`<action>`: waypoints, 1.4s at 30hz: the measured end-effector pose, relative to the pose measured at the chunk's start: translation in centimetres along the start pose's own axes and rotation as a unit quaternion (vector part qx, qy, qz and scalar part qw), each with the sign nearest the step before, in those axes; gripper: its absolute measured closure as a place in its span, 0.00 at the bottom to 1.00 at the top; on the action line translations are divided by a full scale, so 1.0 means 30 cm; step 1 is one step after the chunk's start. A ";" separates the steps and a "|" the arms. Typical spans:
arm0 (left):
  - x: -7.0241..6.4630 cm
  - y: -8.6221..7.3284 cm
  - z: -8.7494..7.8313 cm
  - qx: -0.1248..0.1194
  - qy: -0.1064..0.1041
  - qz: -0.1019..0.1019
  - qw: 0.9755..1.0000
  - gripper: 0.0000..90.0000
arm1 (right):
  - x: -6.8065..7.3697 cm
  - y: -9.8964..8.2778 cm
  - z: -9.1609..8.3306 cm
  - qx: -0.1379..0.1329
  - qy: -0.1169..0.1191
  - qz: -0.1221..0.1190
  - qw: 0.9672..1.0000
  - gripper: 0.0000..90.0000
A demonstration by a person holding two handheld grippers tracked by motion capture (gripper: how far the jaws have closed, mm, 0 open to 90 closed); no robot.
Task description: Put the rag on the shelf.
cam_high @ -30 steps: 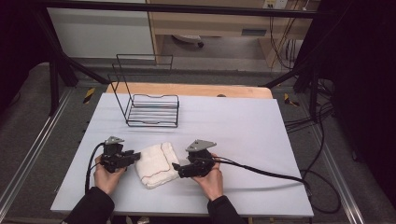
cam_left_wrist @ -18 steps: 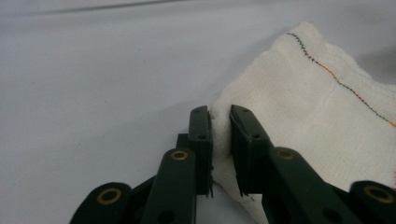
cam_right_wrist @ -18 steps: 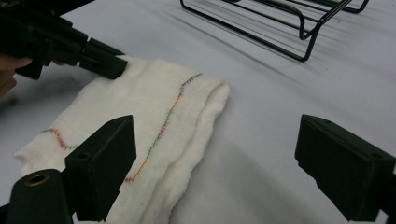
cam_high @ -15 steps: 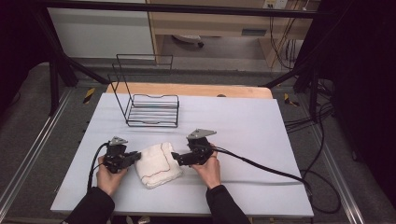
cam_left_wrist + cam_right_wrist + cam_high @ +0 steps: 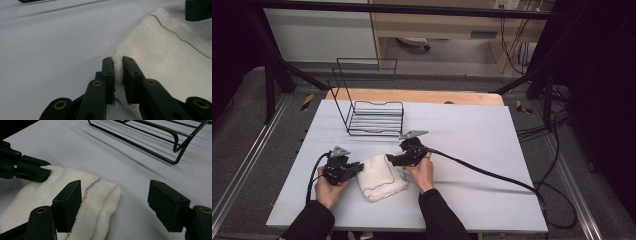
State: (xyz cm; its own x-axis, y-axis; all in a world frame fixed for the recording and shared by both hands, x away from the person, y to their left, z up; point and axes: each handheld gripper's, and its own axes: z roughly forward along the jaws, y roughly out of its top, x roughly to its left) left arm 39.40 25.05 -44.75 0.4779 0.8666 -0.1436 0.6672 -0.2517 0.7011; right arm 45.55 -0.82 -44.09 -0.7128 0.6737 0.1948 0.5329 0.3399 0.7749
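Cloth (image 5: 380, 177): a white folded one with a line of coloured stitching, lying near the front edge of the table (image 5: 492, 130), a little left of centre.

Your left gripper (image 5: 353, 168) sits at the cloth's 9 o'clock edge. In the left gripper view its jaws stand narrow and pinch a raised fold of the cloth (image 5: 162, 52) between the pads, which press on the fabric from both sides.

Your right gripper (image 5: 390, 160) is at the cloth's 1 o'clock corner, pointing toward 9 o'clock. In the right gripper view its jaws stand wide apart and have just been closing; one pad lies against the stitched end of the cloth (image 5: 100, 195), the other is well clear over bare table, so nothing is gripped. The left gripper (image 5: 44, 176) shows there at the far side of the cloth.

A black wire rack (image 5: 374, 117) stands on the table at 12 o'clock from the cloth, well apart from it. A black cable (image 5: 492, 175) trails from your right gripper across the table toward 4 o'clock.
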 end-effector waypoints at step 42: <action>0.021 0.001 -0.003 -0.005 -0.021 -0.024 0.999 0.91 | 0.021 0.007 0.072 0.053 0.040 0.010 0.998 0.92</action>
State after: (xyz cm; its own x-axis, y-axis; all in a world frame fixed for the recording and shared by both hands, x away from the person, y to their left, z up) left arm 39.67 25.62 -44.74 0.4698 0.8585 -0.2056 0.6842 -0.2069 0.6993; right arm 46.20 1.08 -45.09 -0.7332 0.6279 0.2610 0.5904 0.3974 0.7025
